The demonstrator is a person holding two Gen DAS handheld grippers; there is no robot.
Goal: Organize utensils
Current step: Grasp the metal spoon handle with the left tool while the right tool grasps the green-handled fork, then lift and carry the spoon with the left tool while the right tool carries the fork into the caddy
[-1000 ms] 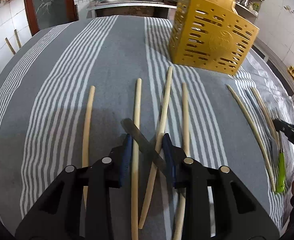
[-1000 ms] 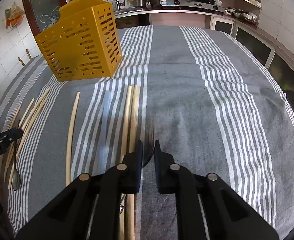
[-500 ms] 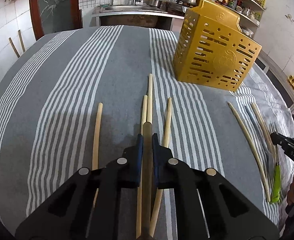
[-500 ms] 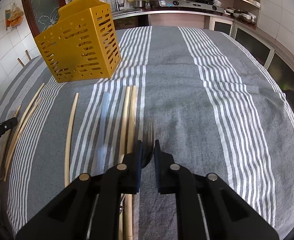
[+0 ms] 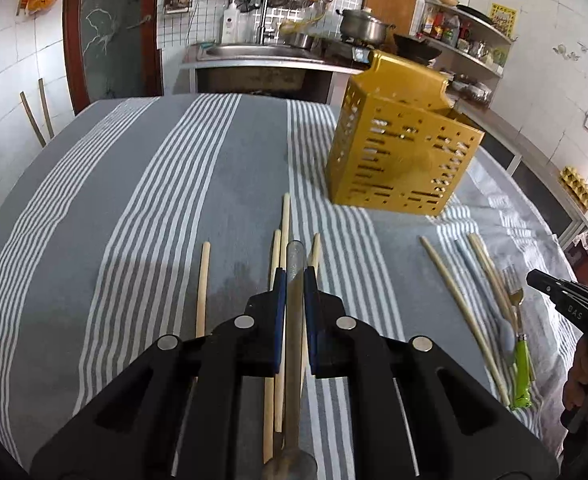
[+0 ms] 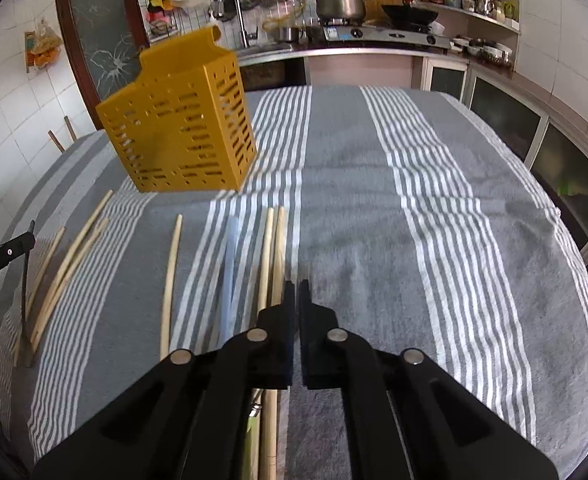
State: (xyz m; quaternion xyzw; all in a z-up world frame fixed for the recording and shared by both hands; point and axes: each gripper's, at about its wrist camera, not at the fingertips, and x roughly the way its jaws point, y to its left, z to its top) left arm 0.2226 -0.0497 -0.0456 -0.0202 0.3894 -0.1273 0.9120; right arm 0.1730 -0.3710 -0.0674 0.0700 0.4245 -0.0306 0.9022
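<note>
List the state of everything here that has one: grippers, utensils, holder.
left gripper: jaws just closed, shut on spoon
spoon: gripped by its handle
right gripper: jaws just closed, shut, nothing seen between them
holder: standing on cloth, inside hidden
chopsticks: lying flat on cloth
fork: lying on cloth, not gripped

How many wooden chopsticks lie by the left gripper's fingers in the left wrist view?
4: a wooden chopstick apart on the left, two side by side just left of the fingers, one just right. Others may be hidden beneath the left gripper.
</note>
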